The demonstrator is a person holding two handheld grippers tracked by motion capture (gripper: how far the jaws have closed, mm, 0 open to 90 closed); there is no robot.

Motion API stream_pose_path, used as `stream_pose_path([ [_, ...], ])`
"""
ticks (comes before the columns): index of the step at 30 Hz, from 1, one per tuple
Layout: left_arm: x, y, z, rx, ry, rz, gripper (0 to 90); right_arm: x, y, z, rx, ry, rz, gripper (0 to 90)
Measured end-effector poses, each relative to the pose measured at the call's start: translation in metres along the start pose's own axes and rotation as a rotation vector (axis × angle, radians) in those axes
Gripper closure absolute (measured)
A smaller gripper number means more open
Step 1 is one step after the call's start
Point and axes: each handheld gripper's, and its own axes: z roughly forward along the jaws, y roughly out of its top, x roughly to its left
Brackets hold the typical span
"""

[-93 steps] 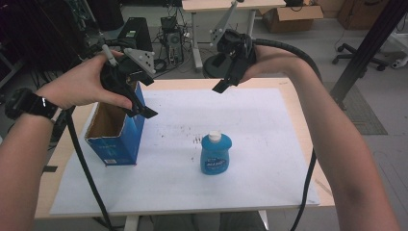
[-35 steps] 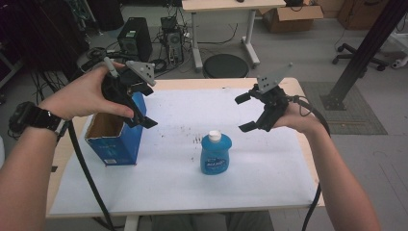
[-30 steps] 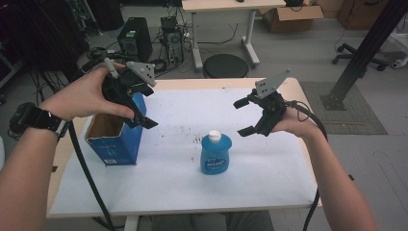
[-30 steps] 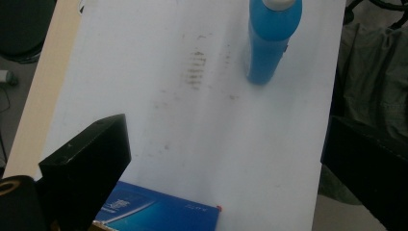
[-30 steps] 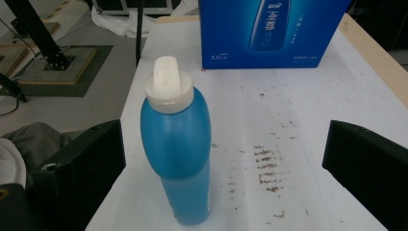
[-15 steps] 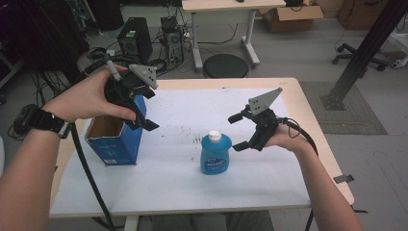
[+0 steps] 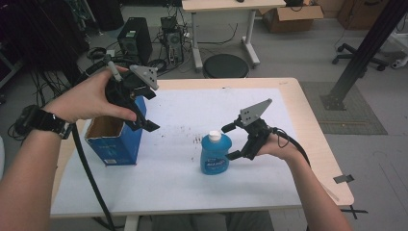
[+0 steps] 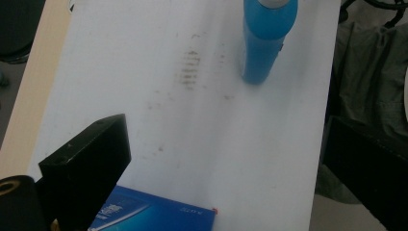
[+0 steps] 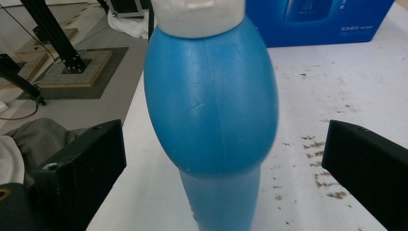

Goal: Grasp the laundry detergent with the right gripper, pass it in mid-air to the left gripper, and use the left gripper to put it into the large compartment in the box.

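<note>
The right gripper [image 7: 232,141] is seen in the high view with its jaws spread wide apart, one jaw near the bottle's cap and the other beside the lower body; nothing is clamped between them. In the right gripper view the blue bottle [image 9: 211,110] is framed between the two black jaws, with clear gaps on both sides, so no contact can be confirmed. The bottle [image 7: 215,153] is found standing upright on the white sheet [image 7: 192,183] that covers the table [image 7: 327,159], at about 9 o'clock from the right gripper and just beside it. Its long axis is vertical, with the white cap [image 7: 215,136] pointing straight up and the base resting on the sheet. The left gripper [image 7: 144,115] is held in the person's left hand [image 7: 89,98] at about 10 o'clock from the bottle, well apart from it, above the open top of a blue carton [image 7: 115,142]. Its jaws are also parted, and nothing is held in them. In the left gripper view the bottle [image 8: 267,41] is recorded far off at 1 o'clock, and a corner of the carton [image 8: 159,214] lies at the lower edge. Brown scuff marks [image 7: 197,139] are noted on the sheet between carton and bottle.
</note>
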Motion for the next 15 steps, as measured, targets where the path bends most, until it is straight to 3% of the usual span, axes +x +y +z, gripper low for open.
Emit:
stream_pose_path([
  [15, -0.001, -0.003, 0.0, -0.002, -0.003, -0.001, 4.0, 0.001, -0.007, 0.028, -0.001, 0.022, 0.004, 3.4],
])
